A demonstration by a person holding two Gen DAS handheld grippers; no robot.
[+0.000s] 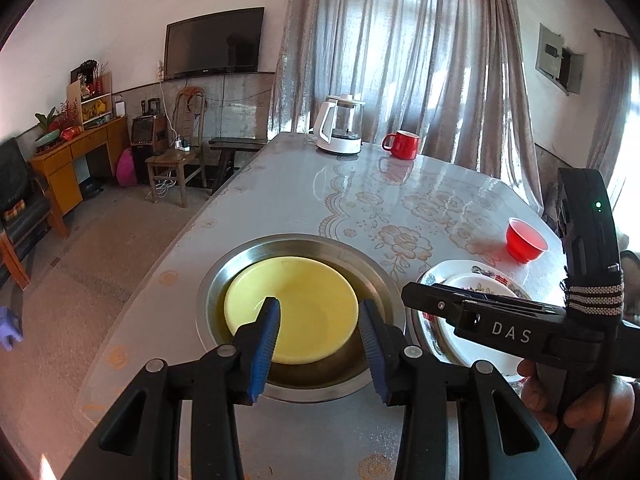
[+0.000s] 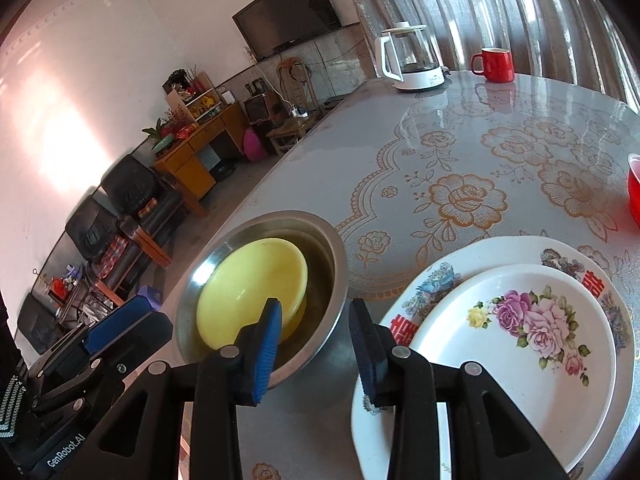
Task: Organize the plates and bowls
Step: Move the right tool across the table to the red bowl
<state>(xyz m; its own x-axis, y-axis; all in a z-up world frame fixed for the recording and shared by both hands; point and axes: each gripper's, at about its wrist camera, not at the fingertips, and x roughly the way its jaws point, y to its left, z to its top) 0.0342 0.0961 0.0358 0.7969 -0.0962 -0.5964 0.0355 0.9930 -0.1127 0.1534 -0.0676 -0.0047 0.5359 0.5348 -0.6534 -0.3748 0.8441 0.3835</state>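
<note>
A yellow bowl point(image 1: 296, 280) point(image 2: 248, 280) sits inside a steel bowl point(image 1: 300, 240) point(image 2: 280, 216) near the table's front edge. My left gripper point(image 1: 320, 304) hovers just above and in front of them, open, with nothing between its blue pads. Right of the bowls, a small floral plate point(image 2: 520, 340) point(image 1: 472, 284) lies stacked on a larger patterned plate point(image 2: 500, 248) point(image 1: 452, 272). My right gripper point(image 2: 316, 304) hangs open between the steel bowl and the plates, holding nothing. A red bowl point(image 1: 524, 240) point(image 2: 634, 184) stands alone further back on the right.
A white-and-glass kettle point(image 1: 340, 128) point(image 2: 412, 60) and a red mug point(image 1: 402, 144) point(image 2: 496, 64) stand at the table's far end. The flowered tablecloth point(image 1: 360, 192) covers the table. A hand point(image 1: 580, 400) holds the right gripper's body. The table's left edge drops to the floor.
</note>
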